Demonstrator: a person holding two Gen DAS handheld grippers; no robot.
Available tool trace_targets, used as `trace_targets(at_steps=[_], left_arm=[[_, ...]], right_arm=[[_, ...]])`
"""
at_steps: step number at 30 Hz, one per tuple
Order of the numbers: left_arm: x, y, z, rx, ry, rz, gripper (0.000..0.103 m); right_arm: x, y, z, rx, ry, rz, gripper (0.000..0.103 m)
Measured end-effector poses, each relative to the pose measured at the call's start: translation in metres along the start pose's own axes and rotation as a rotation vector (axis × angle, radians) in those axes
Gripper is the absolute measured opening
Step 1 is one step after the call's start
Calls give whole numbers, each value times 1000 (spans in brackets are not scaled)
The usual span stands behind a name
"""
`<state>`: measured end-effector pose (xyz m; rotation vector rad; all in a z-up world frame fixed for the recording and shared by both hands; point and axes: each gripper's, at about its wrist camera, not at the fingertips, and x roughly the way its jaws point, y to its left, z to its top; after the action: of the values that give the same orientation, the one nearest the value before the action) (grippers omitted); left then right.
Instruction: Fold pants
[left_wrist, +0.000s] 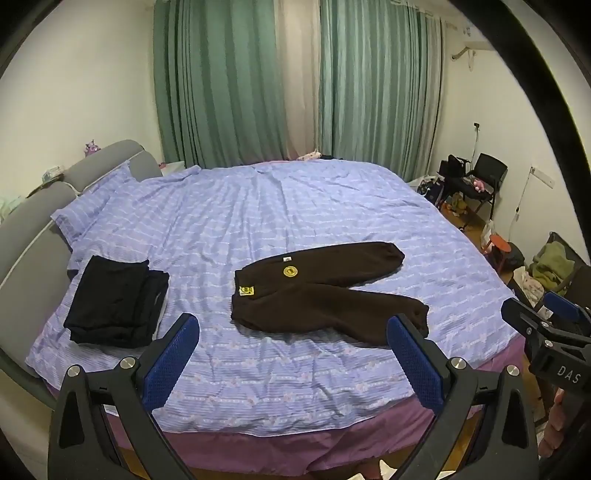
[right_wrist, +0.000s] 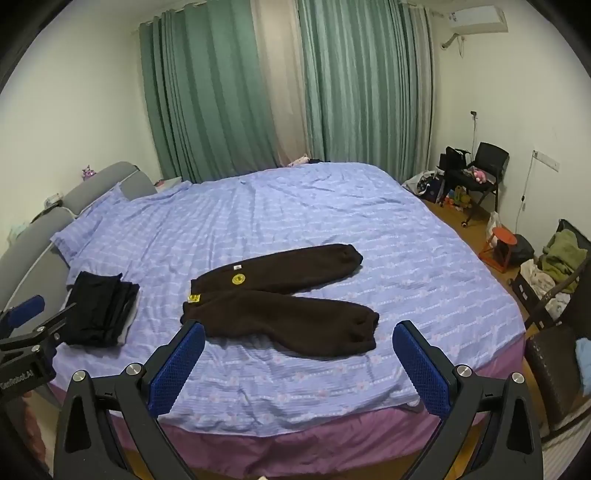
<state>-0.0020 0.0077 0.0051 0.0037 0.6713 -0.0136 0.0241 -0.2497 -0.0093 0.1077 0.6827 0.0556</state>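
Note:
Dark brown pants lie flat on the lilac bedspread, waistband to the left with yellow patches, both legs spread apart toward the right. My left gripper hovers open over the bed's near edge, short of the pants, nothing between its blue pads. My right gripper is also open and empty, just in front of the nearer leg. Each gripper shows at the edge of the other's view: the right gripper, the left gripper.
A stack of folded black clothes rests on the bed at the left, near the grey headboard. Green curtains hang behind. A black chair, a red stool and a clothes pile stand on the floor at the right.

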Motion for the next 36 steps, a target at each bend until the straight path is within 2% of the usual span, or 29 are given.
trace_targets(at_steps=[36], left_arm=[[3,5,2,-5,-36,-2,103]], right_arm=[[2,4,-2,-11,-3,-2,103]])
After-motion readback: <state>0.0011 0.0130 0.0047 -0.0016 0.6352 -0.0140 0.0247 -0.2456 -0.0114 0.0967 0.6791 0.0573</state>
